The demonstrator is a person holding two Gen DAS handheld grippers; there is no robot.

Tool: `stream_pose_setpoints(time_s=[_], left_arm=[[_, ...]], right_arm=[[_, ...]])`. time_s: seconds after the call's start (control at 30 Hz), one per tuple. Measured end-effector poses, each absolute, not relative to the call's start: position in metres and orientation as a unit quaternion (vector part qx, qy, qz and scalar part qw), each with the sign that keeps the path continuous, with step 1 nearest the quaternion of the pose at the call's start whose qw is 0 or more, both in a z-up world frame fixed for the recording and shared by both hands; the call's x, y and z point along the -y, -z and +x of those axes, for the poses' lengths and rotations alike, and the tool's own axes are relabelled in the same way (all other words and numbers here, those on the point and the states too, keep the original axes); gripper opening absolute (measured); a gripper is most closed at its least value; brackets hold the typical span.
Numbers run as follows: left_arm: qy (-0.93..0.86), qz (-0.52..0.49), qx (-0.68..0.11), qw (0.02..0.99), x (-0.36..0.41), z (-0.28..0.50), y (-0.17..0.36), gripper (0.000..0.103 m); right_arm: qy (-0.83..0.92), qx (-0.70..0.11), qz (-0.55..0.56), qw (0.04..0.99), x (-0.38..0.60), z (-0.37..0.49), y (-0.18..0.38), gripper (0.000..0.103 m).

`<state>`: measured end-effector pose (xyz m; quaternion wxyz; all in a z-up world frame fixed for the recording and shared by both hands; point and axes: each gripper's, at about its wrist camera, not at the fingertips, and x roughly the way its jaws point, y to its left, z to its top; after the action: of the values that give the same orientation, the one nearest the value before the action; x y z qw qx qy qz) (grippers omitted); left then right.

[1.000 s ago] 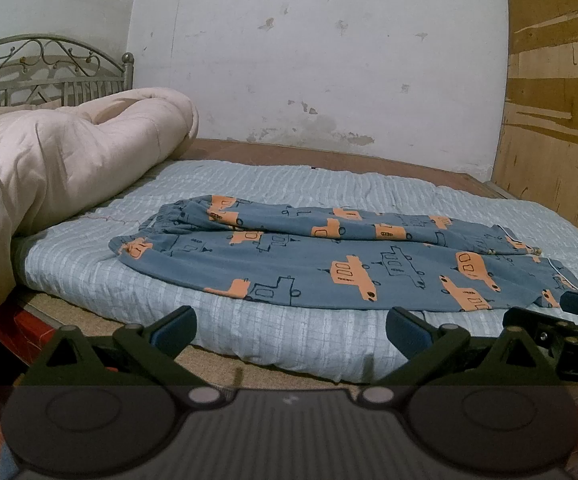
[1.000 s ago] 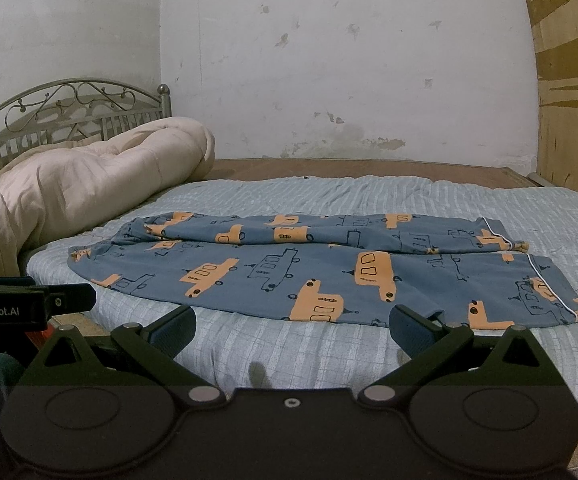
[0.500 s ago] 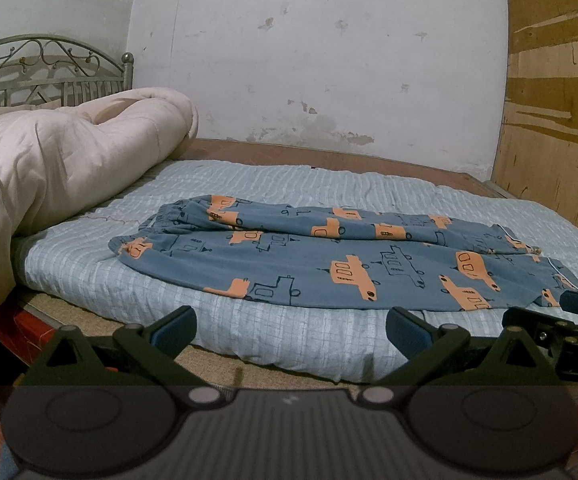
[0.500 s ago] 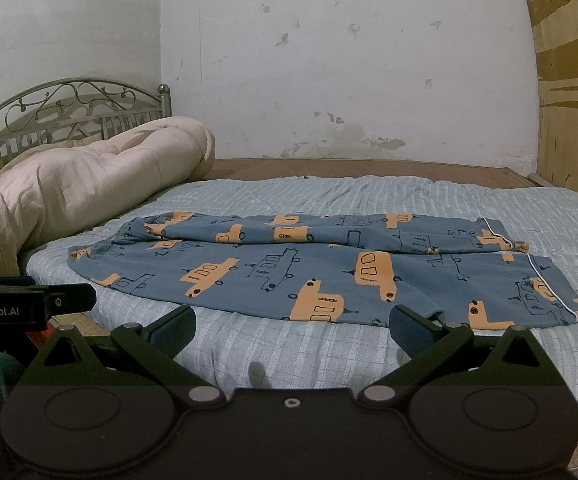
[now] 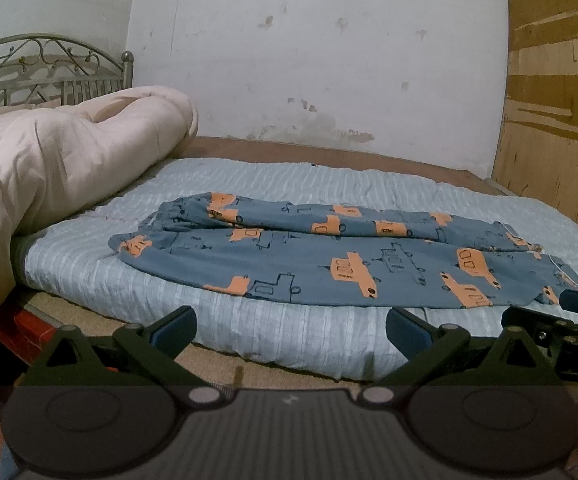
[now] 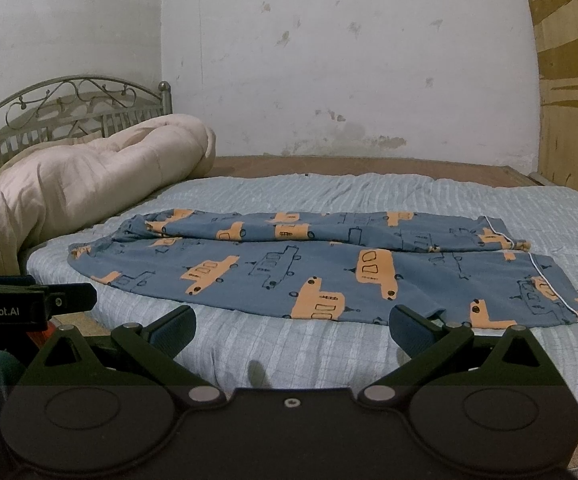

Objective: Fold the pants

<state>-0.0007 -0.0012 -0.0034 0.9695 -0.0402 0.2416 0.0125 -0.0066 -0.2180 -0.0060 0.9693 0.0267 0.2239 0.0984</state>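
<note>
i have both tongs parked short of the bed's near edge, and nothing is in either of them. the left tongs (image 5: 291, 326) stand with the jaws spread wide, empty air between the pads, and the right tongs (image 6: 293, 326) are spread the same way, also gripping nothing. each one shows at the margin of the other's view, so they sit side by side, both short of the pants.

the pants (image 6: 329, 268) lie flat on the bed (image 6: 369, 196), lengthwise across it, near the front edge. taking the quilt (image 6: 89, 168) as my landmark: the waist end is the end nearest the quilt, just beside its foot, and the cuffs with the white piping lie at the end far from the quilt. the two legs lie side by side, the far leg a little rumpled and overlapping the near one along the middle seam.

as i read it, the laying-out is done and the folding proper has not begun. the legs are not yet stacked one on the other, and there is no fold along the length. what is left, i judge, is all of it: bring one leg over the other, then fold the cuffs toward the quilt end, perhaps twice. the first grabs would be the near edge, waist for the left, cuff for the right.
</note>
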Motion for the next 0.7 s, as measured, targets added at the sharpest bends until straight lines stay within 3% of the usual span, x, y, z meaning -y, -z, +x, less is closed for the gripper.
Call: stream_pose_setpoints(time_s=[0.4,0.7], left_arm=[[-0.011,-0.041,-0.259,0.965,0.0,0.002,0.006,0.102],[0.011,-0.076,-0.317,0.945,-0.008,0.024,0.006,0.102]], right_arm=[[-0.1,-0.231,0.025,0.967,0.219,-0.003,0.007,0.102],[-0.117,-0.292,0.037,0.948,0.217,0.018,0.001,0.102]])
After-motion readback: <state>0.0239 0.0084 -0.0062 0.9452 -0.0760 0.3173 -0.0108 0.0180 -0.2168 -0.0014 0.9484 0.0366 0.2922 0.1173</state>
